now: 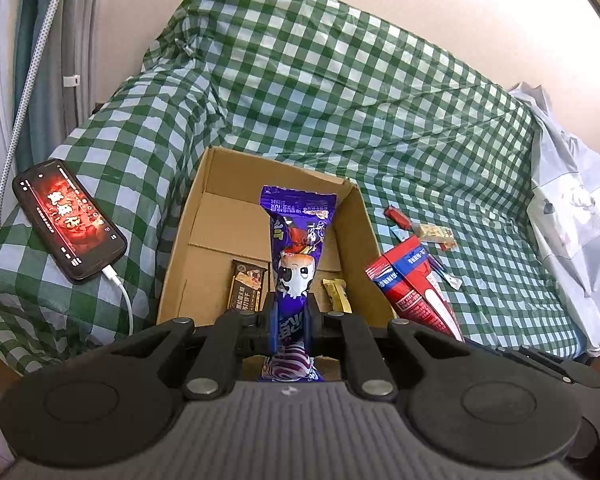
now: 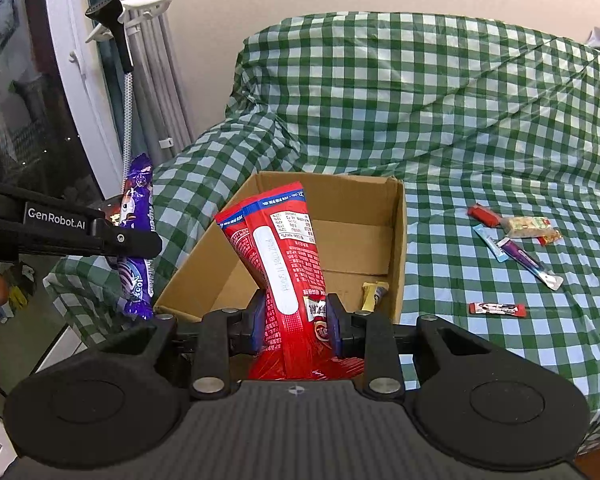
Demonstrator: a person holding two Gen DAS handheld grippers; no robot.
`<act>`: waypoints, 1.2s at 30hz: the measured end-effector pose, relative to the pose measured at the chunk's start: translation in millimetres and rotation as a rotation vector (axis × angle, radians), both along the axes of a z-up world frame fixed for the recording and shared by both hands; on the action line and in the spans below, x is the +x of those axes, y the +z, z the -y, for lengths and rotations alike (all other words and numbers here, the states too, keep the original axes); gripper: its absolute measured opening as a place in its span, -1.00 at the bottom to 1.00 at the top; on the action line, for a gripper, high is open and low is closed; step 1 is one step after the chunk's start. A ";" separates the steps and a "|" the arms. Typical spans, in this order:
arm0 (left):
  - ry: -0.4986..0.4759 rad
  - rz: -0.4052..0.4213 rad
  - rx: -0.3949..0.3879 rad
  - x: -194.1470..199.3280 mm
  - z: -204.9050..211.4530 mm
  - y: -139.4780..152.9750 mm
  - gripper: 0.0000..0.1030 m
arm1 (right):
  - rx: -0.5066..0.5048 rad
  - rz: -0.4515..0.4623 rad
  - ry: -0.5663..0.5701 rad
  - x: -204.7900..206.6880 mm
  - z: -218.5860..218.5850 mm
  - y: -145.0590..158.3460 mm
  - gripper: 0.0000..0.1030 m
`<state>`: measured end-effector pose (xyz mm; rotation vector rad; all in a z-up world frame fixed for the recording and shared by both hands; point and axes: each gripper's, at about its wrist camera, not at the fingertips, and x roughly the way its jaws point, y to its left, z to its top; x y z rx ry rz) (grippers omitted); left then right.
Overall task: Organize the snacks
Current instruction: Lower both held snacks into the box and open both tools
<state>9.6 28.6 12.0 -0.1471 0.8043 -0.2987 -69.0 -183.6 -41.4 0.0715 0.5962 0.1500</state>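
While cardboard box (image 1: 352,236) gapes, grippers (image 1: 291,320) (image 2: 296,320) pinch crinkly packets (image 1: 296,248) (image 2: 284,256).

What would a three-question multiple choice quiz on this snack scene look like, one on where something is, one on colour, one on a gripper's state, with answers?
1. Where is the phone?
A. inside the box
B. on the checked cloth left of the cardboard box
C. among the loose snacks

2. What colour is the packet in the right gripper?
A. red
B. yellow
C. green

3. What state is the left gripper in?
A. open and empty
B. shut on the purple packet
C. shut on the phone

Answers:
1 B: the phone lies on the checked cloth, left of the cardboard box.
2 A: the red packet sits between its fingers.
3 B: its fingers clamp the purple packet above the box.
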 end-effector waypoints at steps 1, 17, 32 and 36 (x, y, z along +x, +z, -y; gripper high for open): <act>0.001 -0.005 0.000 3.0 -0.3 -1.6 -0.76 | -0.001 -0.005 -0.003 2.2 -0.2 -0.9 -0.39; -0.001 -0.051 0.008 49.6 5.2 -21.8 -0.76 | 0.000 -0.068 -0.017 43.4 -2.6 -18.9 -0.38; 0.017 -0.132 0.083 118.9 26.0 -56.3 -0.76 | 0.014 -0.142 -0.031 106.9 5.9 -48.3 -0.38; 0.027 -0.148 0.094 141.3 28.8 -65.0 -0.76 | 0.021 -0.155 -0.030 127.1 5.9 -56.0 -0.38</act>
